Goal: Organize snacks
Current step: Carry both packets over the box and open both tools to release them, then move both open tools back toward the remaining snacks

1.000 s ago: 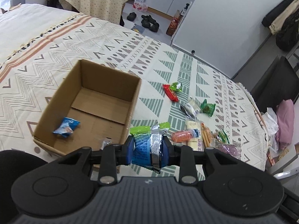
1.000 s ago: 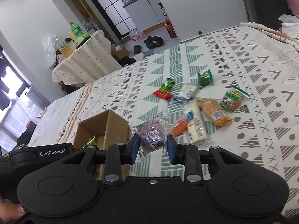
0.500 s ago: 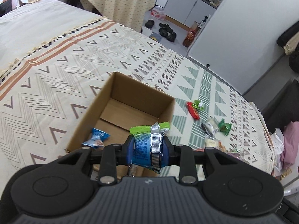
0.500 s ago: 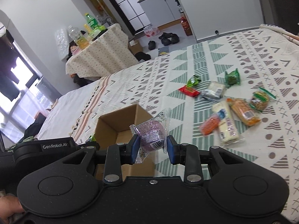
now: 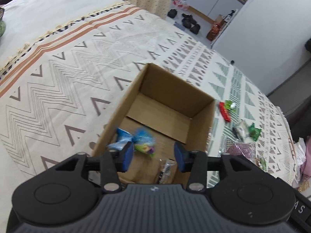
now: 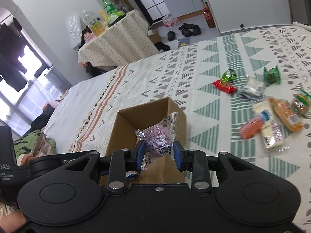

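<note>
An open cardboard box (image 5: 171,89) stands on the patterned bedspread; it also shows in the right wrist view (image 6: 124,128). My left gripper (image 5: 153,156) is open and empty above the box's near end. A blurred blue and green snack packet (image 5: 143,142) is below it inside the box, beside a light blue packet (image 5: 121,138) and a small clear wrapper (image 5: 165,169). My right gripper (image 6: 158,152) is shut on a purple snack in a clear wrapper (image 6: 158,137), held just over the box's near right corner.
Several loose snacks lie on the bedspread right of the box: a red bar (image 6: 223,85), green packets (image 6: 272,74), a white bar (image 6: 269,126), orange packs (image 6: 287,114). A table with bottles (image 6: 114,38) and shoes (image 6: 188,29) are beyond the bed.
My left gripper opened over the box and let go of the blue and green packet, which now drops into the box. My right gripper carried the purple snack closer to the box.
</note>
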